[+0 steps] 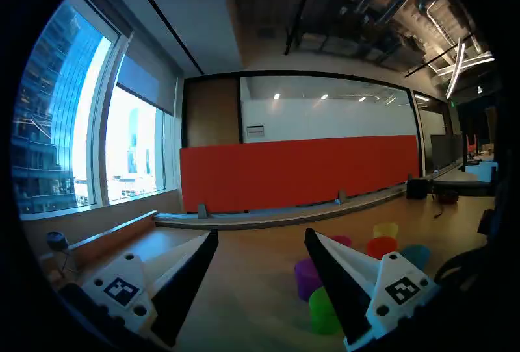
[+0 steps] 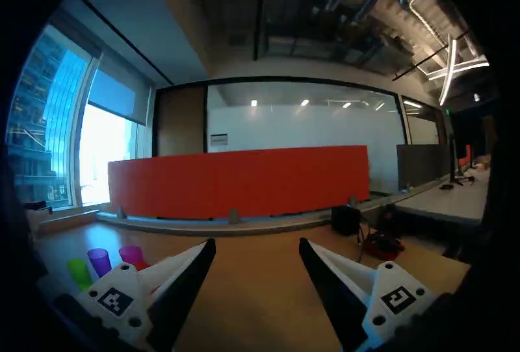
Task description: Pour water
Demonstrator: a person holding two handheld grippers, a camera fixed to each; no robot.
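Note:
Several coloured plastic cups stand on the wooden table. In the left gripper view a purple cup (image 1: 305, 278), a green cup (image 1: 323, 310), an orange cup (image 1: 381, 247), a yellow cup (image 1: 385, 229) and a blue cup (image 1: 416, 256) sit low and right, partly behind my right finger. My left gripper (image 1: 261, 267) is open, empty and held above the table. In the right gripper view a green cup (image 2: 79, 273), a purple cup (image 2: 99, 261) and a pink cup (image 2: 131, 255) stand at the lower left. My right gripper (image 2: 257, 273) is open with nothing between its fingers.
A long orange partition (image 1: 299, 173) runs across the back of the table (image 1: 260, 254). Large windows (image 1: 65, 138) line the left side. A black box (image 2: 346, 219) and cables (image 2: 383, 243) lie at the right, beside desks (image 2: 455, 202).

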